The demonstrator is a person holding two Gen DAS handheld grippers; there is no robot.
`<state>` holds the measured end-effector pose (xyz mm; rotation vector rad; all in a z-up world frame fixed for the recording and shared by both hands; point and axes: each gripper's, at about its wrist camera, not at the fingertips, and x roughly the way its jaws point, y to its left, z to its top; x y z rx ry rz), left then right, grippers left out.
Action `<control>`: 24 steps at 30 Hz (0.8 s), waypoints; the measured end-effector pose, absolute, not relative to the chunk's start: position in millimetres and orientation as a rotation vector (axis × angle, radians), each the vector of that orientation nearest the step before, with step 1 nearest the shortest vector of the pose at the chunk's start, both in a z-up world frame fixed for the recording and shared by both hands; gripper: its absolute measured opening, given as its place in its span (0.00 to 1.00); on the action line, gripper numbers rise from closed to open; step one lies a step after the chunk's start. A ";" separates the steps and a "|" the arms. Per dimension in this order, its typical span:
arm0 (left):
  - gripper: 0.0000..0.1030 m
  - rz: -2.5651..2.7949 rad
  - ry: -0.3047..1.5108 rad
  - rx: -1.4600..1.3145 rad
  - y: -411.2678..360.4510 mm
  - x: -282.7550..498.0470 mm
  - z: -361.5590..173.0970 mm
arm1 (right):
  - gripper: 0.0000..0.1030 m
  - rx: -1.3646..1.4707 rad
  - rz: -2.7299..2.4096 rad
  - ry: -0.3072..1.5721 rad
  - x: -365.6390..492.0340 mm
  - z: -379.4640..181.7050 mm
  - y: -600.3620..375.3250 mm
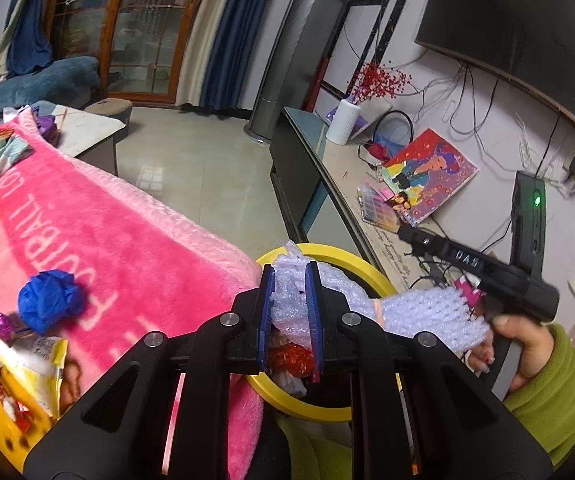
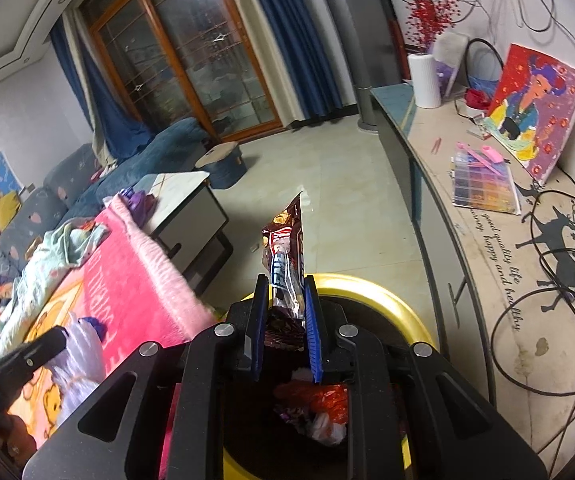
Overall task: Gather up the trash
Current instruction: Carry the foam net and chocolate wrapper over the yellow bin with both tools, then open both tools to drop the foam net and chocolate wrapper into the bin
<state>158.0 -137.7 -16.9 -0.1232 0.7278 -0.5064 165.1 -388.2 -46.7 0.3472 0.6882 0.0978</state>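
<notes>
My left gripper (image 1: pixel 290 276) is shut on a pale purple foam net sleeve (image 1: pixel 415 312) and holds it over the yellow-rimmed trash bin (image 1: pixel 361 268). The sleeve trails right across the rim. My right gripper (image 2: pixel 285 284) is shut on a brown snack wrapper (image 2: pixel 285 248) that stands upright above the same bin (image 2: pixel 383 292). Red and white trash (image 2: pixel 319 404) lies inside the bin. A crumpled blue paper ball (image 1: pixel 49 300) and a yellow-white snack bag (image 1: pixel 27 364) lie on the pink blanket (image 1: pixel 119 232) at the left.
A long TV counter (image 2: pixel 487 264) with cables, a bead box and a painting runs along the right. A white low table (image 2: pixel 179 196) and blue sofa (image 2: pixel 159 144) stand behind the blanket. The other gripper's black body (image 1: pixel 487 272) is at the right.
</notes>
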 end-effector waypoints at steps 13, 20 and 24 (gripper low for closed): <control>0.10 -0.533 0.763 0.003 -183.0 160.1 -49.4 | 0.16 0.402 0.066 0.703 166.6 -59.3 -415.9; 0.10 -0.550 0.788 0.051 -200.8 160.5 -66.1 | 0.16 0.419 0.068 0.725 170.3 -67.8 -418.9; 0.11 -0.558 0.812 0.058 -206.6 161.4 -77.6 | 0.16 0.416 0.096 0.753 173.6 -73.9 -414.3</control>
